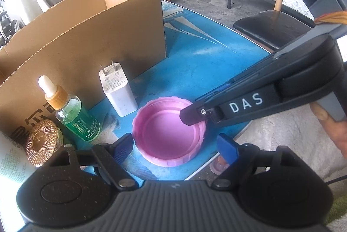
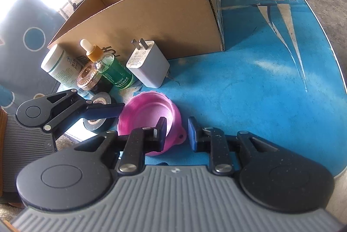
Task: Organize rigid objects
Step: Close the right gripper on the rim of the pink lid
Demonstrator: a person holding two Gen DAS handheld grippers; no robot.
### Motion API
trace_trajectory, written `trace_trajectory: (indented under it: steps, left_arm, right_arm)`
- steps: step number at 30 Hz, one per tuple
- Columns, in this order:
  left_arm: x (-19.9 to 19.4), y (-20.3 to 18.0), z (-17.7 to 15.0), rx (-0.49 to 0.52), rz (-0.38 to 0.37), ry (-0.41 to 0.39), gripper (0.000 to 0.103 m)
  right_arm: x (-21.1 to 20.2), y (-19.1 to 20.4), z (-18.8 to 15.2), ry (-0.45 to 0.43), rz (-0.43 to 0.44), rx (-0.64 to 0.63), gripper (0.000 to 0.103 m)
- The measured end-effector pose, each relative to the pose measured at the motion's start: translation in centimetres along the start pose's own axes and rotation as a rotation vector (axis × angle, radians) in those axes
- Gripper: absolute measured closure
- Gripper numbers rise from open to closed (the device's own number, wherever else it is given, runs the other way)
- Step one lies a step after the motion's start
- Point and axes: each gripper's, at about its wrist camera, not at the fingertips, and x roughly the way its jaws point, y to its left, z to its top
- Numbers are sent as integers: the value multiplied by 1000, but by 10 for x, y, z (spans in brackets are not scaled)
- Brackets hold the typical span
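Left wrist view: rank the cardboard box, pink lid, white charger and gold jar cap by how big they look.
1. cardboard box
2. pink lid, though it sits nearest the camera
3. white charger
4. gold jar cap

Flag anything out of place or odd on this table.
The pink lid lies hollow side up near the table edge, its rim pinched by the right gripper. The white charger stands on end, prongs up. Nothing looks spilled or broken.
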Motion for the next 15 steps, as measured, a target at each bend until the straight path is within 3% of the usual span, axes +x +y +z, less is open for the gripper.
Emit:
trace_trajectory:
  steps: [9,15]
  left_arm:
    - [8,3,2,-11,8,18,19]
    - [8,4,3,-20,4,7,27]
  right_arm:
    - [4,-2,3,-15,14,3,82]
    - [8,0,4,-25,29,3,84]
